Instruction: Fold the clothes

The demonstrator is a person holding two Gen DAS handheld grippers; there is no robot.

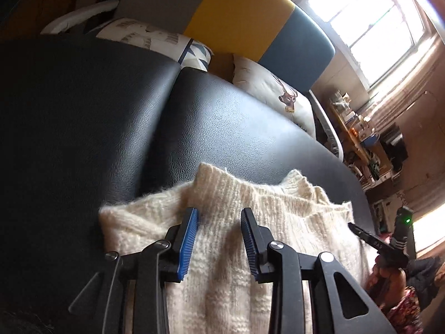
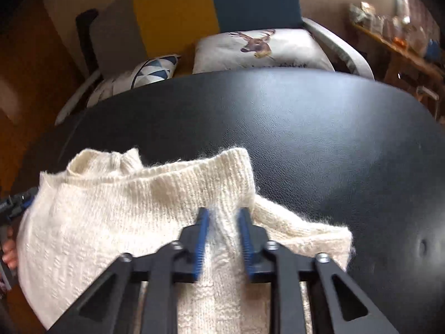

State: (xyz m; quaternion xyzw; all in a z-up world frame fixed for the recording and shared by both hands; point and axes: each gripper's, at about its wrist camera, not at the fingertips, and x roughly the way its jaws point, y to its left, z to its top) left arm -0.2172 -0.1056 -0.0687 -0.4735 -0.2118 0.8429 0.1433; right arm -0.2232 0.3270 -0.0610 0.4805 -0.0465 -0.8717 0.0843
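A cream knitted sweater (image 1: 278, 208) lies rumpled on a black leather surface (image 1: 222, 125), its ribbed edge toward the far side. My left gripper (image 1: 219, 222) hovers over the sweater's left part, blue pads well apart, the knit lying flat beneath the gap. In the right wrist view the sweater (image 2: 111, 208) fills the lower left. My right gripper (image 2: 224, 220) has its pads closed in on a raised ridge of knit near the ribbed edge. The right gripper (image 1: 370, 236) shows at the sweater's right side in the left wrist view. The left gripper (image 2: 16, 204) peeks in at the far left with a hand below.
Bare black leather (image 2: 306, 125) stretches beyond and to the right of the sweater. Behind it stands a sofa with a grey, yellow and blue back (image 2: 172, 14), a deer cushion (image 2: 258, 47) and a triangle-patterned cushion (image 2: 150, 69). A cluttered shelf (image 1: 358, 130) runs under a bright window (image 1: 361, 14).
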